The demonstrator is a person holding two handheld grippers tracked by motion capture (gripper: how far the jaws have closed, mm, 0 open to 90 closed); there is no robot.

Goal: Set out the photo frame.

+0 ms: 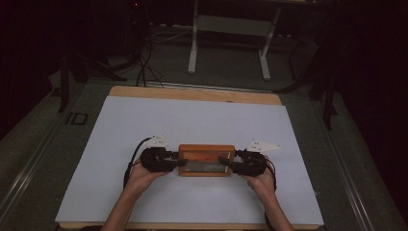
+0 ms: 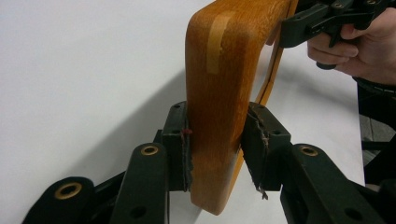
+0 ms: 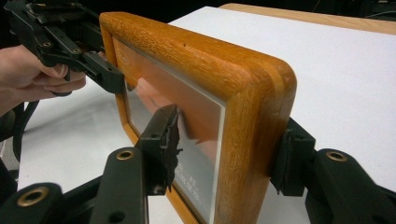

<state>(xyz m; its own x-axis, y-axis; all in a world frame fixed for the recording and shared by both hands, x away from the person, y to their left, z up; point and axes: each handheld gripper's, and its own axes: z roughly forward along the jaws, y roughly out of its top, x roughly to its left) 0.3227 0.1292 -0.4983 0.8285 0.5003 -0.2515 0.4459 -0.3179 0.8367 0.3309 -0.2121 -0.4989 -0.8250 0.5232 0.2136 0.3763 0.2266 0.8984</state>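
Left gripper: the black two-jaw left gripper (image 2: 215, 149) is partly closed, its worn pads pressing both faces of one short end of the frame. It also appears in the high view (image 1: 180, 162) and, farther off, in the right gripper view (image 3: 109, 74).

Right gripper: the black two-jaw right gripper (image 3: 224, 151) clamps the opposite short end, one pad on the glass front, the other behind the wood. It shows in the high view (image 1: 225, 162) and at the top of the left gripper view (image 2: 292, 32).

Held thing: a rectangular orange-brown wooden picture frame with rounded corners and a glass pane (image 1: 206, 160), gripped between the two grippers near the front middle of the table. Whether it rests on the surface or hangs just above it, I cannot tell.

Hands: the person's left hand (image 1: 142, 174) and right hand (image 1: 260, 178) each hold a gripper, forearms entering from below.

Surface: a white sheet (image 1: 192, 120) covers a wooden table (image 1: 192, 93); a white metal stand (image 1: 231, 24) sits on the dark floor beyond.

Risk: my judgement is that the smooth glass could slip under the right pad, or the frame could twist and drop if one hand pulls unevenly; squeezing harder might crack the pane.

Writing: a line of small print runs along the lower part of the pane, too small to read. No brand is legible.
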